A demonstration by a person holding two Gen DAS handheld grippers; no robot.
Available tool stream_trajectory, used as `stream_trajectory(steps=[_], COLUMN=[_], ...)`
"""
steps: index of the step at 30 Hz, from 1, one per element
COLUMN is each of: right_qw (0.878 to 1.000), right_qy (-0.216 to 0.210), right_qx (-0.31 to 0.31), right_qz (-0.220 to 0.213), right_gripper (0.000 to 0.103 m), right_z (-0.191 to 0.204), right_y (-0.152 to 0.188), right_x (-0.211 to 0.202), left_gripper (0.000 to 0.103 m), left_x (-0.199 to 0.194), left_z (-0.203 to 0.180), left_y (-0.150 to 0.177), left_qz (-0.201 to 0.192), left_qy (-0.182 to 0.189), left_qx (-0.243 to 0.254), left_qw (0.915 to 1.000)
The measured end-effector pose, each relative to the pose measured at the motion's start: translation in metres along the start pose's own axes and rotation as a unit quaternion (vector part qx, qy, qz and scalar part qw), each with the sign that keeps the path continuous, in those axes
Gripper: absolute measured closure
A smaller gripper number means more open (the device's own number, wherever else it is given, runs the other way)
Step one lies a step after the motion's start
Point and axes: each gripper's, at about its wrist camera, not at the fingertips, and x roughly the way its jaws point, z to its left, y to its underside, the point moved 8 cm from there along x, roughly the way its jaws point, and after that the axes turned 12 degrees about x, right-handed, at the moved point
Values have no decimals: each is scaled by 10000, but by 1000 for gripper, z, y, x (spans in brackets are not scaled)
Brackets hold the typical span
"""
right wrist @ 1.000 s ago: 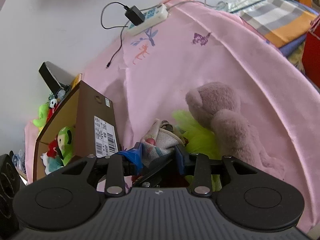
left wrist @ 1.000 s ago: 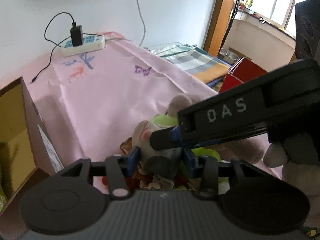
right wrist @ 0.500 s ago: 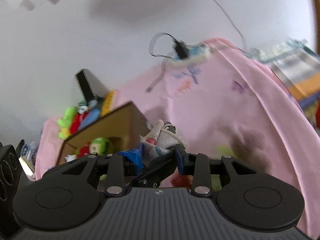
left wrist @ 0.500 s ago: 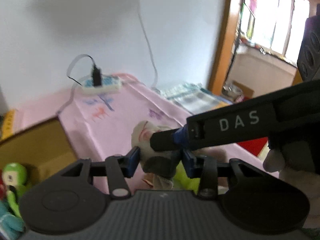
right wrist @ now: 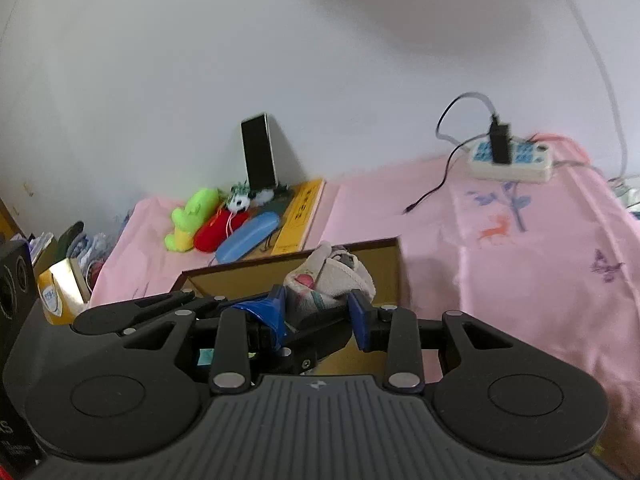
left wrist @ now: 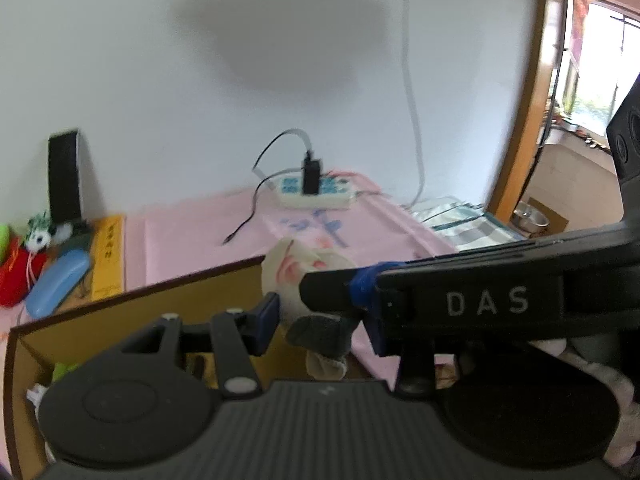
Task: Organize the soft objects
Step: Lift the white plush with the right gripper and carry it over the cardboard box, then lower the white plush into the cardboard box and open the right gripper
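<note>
Both grippers hold one small cream plush toy with pink and grey patches (left wrist: 304, 276), also in the right wrist view (right wrist: 328, 276). My left gripper (left wrist: 316, 320) is shut on it from one side. My right gripper (right wrist: 318, 312) is shut on it crosswise; its black arm marked DAS (left wrist: 484, 300) crosses the left wrist view. The toy hangs above the far rim of an open brown cardboard box (left wrist: 132, 304), also in the right wrist view (right wrist: 384, 256). The box's inside is mostly hidden by the grippers.
A pink cloth (right wrist: 520, 280) covers the surface. A white power strip with a black charger (right wrist: 508, 160) lies by the wall. A green plush (right wrist: 192, 220), a red plush (right wrist: 220, 226), a blue case (right wrist: 248, 236), a yellow book (right wrist: 300, 216) and a leaning phone (right wrist: 259, 152) stand behind the box.
Both grippers lifted the cream plush off the pink cloth and carried it left, from beside the brown bear and green plush to above the cardboard box. Both stayed shut.
</note>
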Motion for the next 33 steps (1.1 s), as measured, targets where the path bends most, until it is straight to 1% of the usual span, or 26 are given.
stream_trajectory(steps=[4, 10, 15, 18, 21, 22, 23, 25, 27, 30, 33], right_qw=[9997, 9982, 9967, 9941, 9929, 9926, 9924, 9935, 9944, 9954, 9959], right_qy=[59, 261, 533, 787, 888, 932, 973, 920, 878, 775, 659], right_qx=[7, -9, -207, -535, -500, -485, -462, -338, -183, 69, 341], right_qz=[230, 534, 578, 520, 612, 615, 601, 571, 554, 552, 509], right_gripper=[86, 88, 90, 91, 91, 91, 94, 94, 94, 94, 94], right_z=[-1, -4, -9, -9, -16, -19, -21, -23, -25, -26, -27], right_y=[1, 1, 2, 4, 6, 6, 6, 5, 3, 0, -2], right_x=[30, 71, 94, 107, 118, 121, 122, 121, 118, 114, 104], left_gripper=[62, 62, 61, 61, 52, 52, 52, 52, 52, 52, 52], left_x=[23, 59, 85, 101, 110, 112, 113, 114, 111, 98, 87], left_z=[23, 52, 62, 63, 64, 65, 66, 69, 71, 72, 74], left_y=[11, 27, 36, 45, 53, 55, 57, 61, 61, 56, 56], left_qz=[253, 608, 900, 1178, 1363, 1398, 1419, 1441, 1367, 1227, 1270], left_qy=[48, 246, 286, 334, 420, 438, 535, 720, 795, 671, 477], left_qx=[-159, -477, -698, -772, -830, -860, -930, -1106, -1200, -1056, -892], left_qw=[9995, 9967, 9931, 9895, 9863, 9855, 9840, 9807, 9801, 9845, 9867])
